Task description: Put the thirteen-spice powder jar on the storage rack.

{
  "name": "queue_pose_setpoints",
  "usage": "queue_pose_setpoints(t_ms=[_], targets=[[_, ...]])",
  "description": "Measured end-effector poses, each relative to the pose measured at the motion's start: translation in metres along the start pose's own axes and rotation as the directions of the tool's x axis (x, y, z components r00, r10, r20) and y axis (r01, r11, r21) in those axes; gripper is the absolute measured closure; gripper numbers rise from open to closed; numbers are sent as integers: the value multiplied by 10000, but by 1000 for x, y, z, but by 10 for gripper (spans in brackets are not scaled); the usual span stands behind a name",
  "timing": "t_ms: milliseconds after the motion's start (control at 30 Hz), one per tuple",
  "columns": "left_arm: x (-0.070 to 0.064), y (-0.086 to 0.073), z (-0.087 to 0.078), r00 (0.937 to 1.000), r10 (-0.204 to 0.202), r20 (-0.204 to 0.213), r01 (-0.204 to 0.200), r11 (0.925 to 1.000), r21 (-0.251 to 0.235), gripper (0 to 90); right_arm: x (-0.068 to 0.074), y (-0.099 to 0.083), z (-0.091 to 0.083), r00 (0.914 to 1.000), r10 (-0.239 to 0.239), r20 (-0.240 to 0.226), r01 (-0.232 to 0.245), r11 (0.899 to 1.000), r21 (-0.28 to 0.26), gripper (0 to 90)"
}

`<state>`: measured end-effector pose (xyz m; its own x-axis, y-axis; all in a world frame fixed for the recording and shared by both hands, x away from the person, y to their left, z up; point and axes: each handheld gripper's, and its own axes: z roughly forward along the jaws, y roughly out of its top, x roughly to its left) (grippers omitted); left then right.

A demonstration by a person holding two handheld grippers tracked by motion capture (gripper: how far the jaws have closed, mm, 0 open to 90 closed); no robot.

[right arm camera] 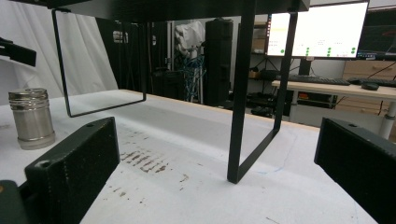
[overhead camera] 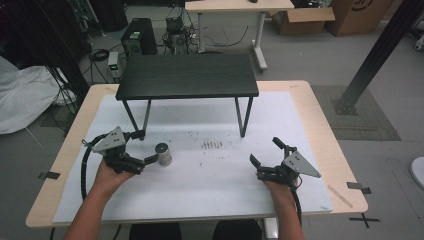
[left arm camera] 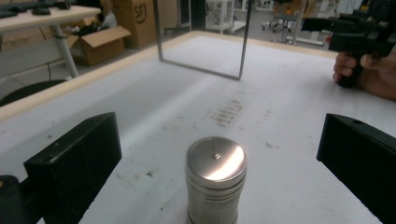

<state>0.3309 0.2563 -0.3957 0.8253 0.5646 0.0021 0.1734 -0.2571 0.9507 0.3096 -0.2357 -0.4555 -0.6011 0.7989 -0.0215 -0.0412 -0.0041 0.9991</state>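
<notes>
Black jaws of the left gripper [left arm camera: 217, 163] stand wide apart around a small ribbed steel shaker [left arm camera: 215, 179], upright on the white table mat [overhead camera: 215, 195]. Rigid, likely slick and light, it looks best clamped mid-body. The right gripper [overhead camera: 264, 152] rests open, well apart.

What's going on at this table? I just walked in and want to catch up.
A person holds a gripper in each hand. The left gripper is open around a small metal canister standing upright on the white mat, not yet closed on it. The right gripper rests open, apart, near the black shelf.
</notes>
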Motion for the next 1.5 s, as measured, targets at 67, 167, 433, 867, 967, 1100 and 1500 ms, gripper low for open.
queue_pose_setpoints(t_ms=[67, 167, 433, 867, 967, 1100, 1500], targets=[[0, 0, 3, 10000, -44, -1, 44, 9999, 167, 2, 0, 0, 0, 10000, 5, -4, -5, 10000, 0, 0], [0, -1, 11, 9999, -100, 11, 100, 9983, 577, 2, 0, 0, 0, 10000, 9, -5, -9, 10000, 0, 0], [1, -4, 21, 9994, -341, 68, 332, 9937, 1073, 2, 0, 0, 0, 10000, 19, -12, -19, 10000, 4, 0], [3, -11, 35, 9971, -767, -6, 756, 9809, 1792, 3, 0, 0, 0, 10000, 50, -12, -50, 10000, 0, 0], [3, -12, 36, 9971, -753, -81, 755, 9800, 1844, 2, 0, 0, 0, 10000, 50, -13, -50, 10000, 18, 0], [3, -13, 39, 9975, -706, -63, 704, 9756, 2079, 3, -1, 0, 0, 10000, 52, -13, -52, 10000, 41, 0], [3, -16, 43, 9968, -794, -127, 802, 9679, 2381, 51, -1, 0, 0, 10000, 58, -9, -58, 10000, 16, 0]])
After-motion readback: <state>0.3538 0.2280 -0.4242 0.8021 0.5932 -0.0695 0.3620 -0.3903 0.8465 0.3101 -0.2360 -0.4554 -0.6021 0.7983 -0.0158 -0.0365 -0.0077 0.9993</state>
